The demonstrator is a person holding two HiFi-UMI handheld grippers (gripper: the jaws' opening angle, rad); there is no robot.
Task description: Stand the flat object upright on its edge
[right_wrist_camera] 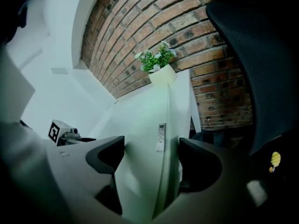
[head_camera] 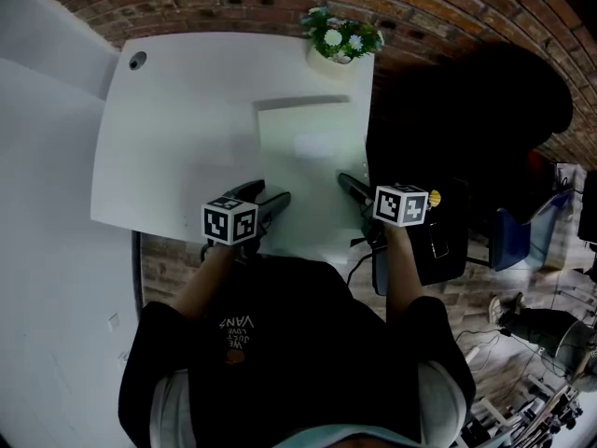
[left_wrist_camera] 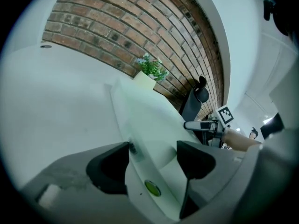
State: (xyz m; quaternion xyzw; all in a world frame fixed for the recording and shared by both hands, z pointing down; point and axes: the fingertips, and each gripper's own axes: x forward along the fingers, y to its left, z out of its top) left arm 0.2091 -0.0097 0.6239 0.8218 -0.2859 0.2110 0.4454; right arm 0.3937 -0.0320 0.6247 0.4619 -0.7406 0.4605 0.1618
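Currently: left tool [left_wrist_camera: 154,155] sits low over the white surface [head_camera: 177,129]. Its jaws are spread wide, and the near left edge of the white flat panel [head_camera: 312,166] runs between them, not pinched. Panel lies flat on the surface, reaching from one tool across to the other. Right tool [right_wrist_camera: 152,157] jaws are likewise spread, straddling the panel's right edge beside a small label [right_wrist_camera: 161,136]. Potted plant [head_camera: 340,37] stands ahead of the right tool, past the panel's far end.

object: white flat panel [head_camera: 312,161] | pose: seemingly lying flat (far edge shadowed) | place: right side of table [head_camera: 177,138]
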